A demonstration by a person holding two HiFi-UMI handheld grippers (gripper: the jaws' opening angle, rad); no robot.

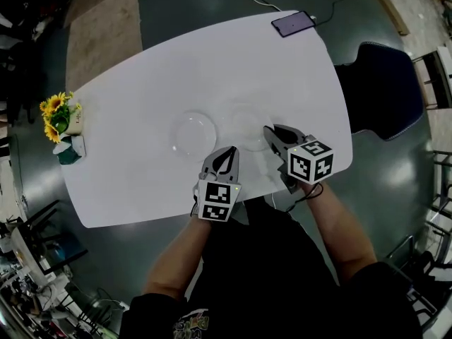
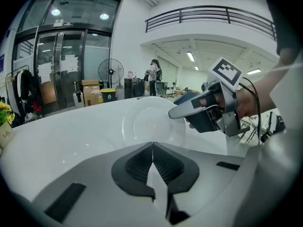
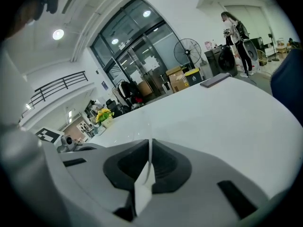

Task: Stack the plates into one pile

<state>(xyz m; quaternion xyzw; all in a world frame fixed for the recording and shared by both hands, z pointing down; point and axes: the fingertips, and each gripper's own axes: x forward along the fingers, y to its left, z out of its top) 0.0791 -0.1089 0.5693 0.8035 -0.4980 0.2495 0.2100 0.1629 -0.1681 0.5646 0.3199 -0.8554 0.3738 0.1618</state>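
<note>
- Clenching on nothing, the left claw (image 1: 229, 154) has its two halves pressed flat together. It hangs above the surface (image 1: 141, 90) on the side of the plates away from the phone (image 1: 293, 23), and a plate lies straight ahead of it.
- The right claw (image 1: 270, 131) is clamped together as well, and its own view shows no glass between the halves. In the head view its tips lie at the rim of the plate nearer the phone (image 1: 244, 122). I cannot tell whether they touch that rim.
- That plate is clear glass and lies flat, right way up. The plate farther from the phone (image 1: 195, 131) lies just beside it, also flat, and their rims do not overlap. The pile looks not yet begun.
- Both claws slant down from the edge opposite the phone, probably because a low rim is easiest to reach at a shallow angle. A closed claw cannot take a rim, so one would have to part before slipping over an edge.
- Thin glass on a smooth white top would probably slide if nudged, and its outline is faint.
- Well away from the phone, sunflowers (image 1: 58, 113) stand at the far end of the surface. A dark chair (image 1: 381, 83) stands off the surface's edge, nearer the phone. Neither blocks the work.
</note>
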